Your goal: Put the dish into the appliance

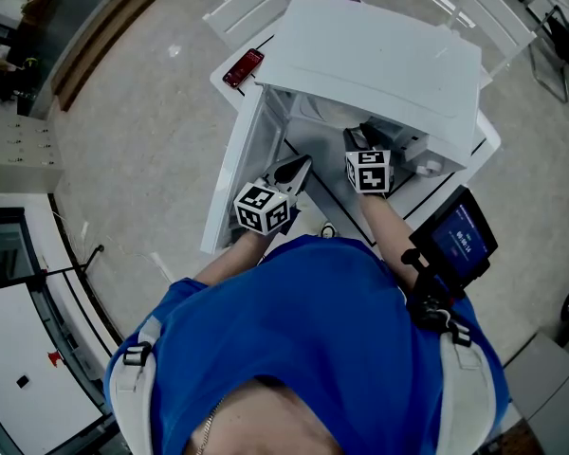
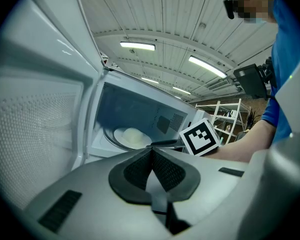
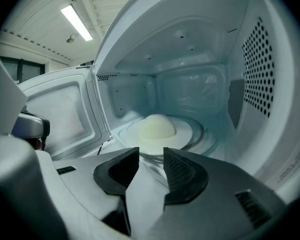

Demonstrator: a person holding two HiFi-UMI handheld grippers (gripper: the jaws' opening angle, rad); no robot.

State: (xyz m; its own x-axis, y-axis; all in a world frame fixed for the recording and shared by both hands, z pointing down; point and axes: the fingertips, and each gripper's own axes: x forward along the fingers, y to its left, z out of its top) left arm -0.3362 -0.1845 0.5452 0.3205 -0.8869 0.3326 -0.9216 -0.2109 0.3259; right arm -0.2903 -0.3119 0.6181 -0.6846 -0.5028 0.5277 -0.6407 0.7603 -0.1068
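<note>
A white microwave [image 1: 379, 55] stands on a white table with its door [image 1: 242, 159] swung open to the left. Inside it, a white dish with a pale domed lump [image 3: 157, 129] rests on the glass turntable [image 3: 202, 134]; the same dish [image 2: 132, 136] shows in the left gripper view. My right gripper [image 3: 151, 154] is at the cavity's mouth, open, with nothing between its pads and the dish lying just beyond them. My left gripper [image 2: 151, 151] is shut and empty, hanging in front of the opening beside the door [image 2: 40, 114]. Both the left gripper [image 1: 294, 171] and the right gripper [image 1: 360, 138] show in the head view.
A red flat object [image 1: 244, 67] lies on the table behind the door. A dark screen device [image 1: 460, 235] hangs at the person's right side. White chairs [image 1: 251, 3] stand beyond the table. The perforated cavity wall [image 3: 257, 69] is close on the right gripper's right.
</note>
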